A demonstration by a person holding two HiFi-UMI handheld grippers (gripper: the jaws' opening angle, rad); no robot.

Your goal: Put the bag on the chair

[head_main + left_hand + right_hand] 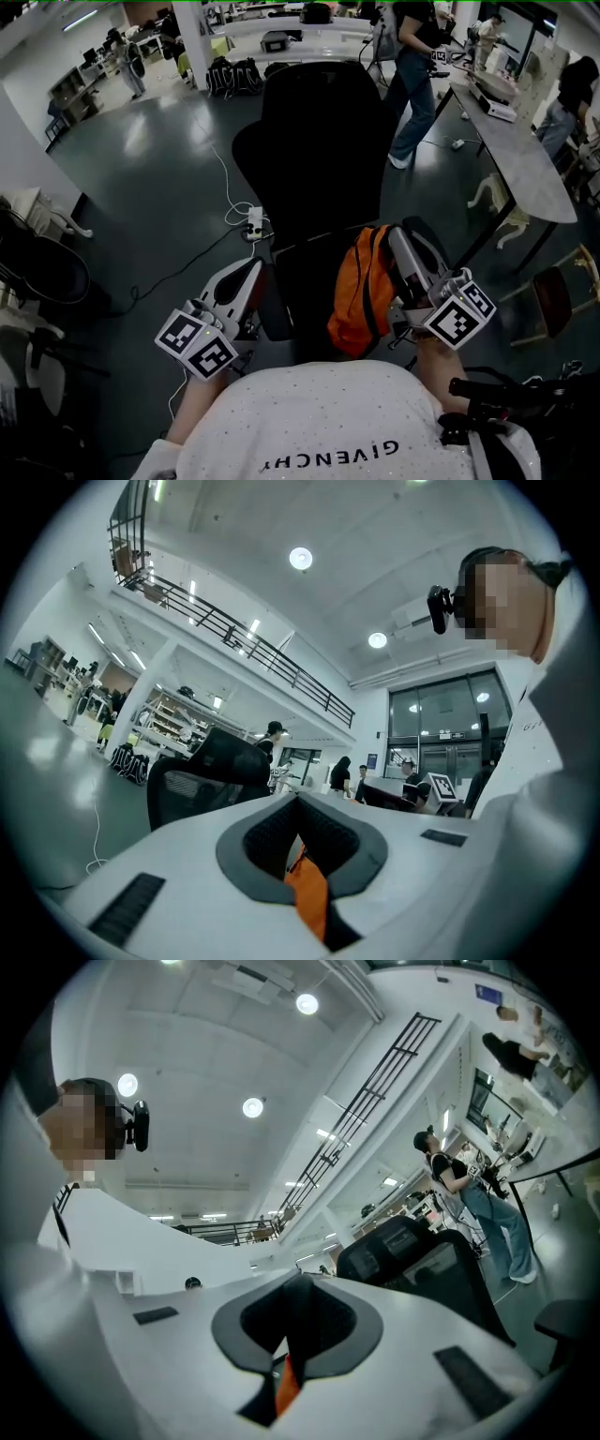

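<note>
Orange bag [361, 291] hangs near the chair [319, 141], left gripper [255, 272] and right gripper [398, 239] jaws clenched on it.

You have a dark, glossy floor [159, 178] under everything, and the black office chair [314, 141] stands on it at centre. Left of the chair, a white power strip [253, 222] lies on the floor. A white cable [223, 173] runs from it past the chair's left side, and a black cable [187, 262] trails off further left. Right of the chair stands a long grey table [530, 173], with a white device [494, 105] at its far end. The orange bag [361, 291] hangs at the chair's seat; whether it touches the seat cannot be confirmed.
</note>
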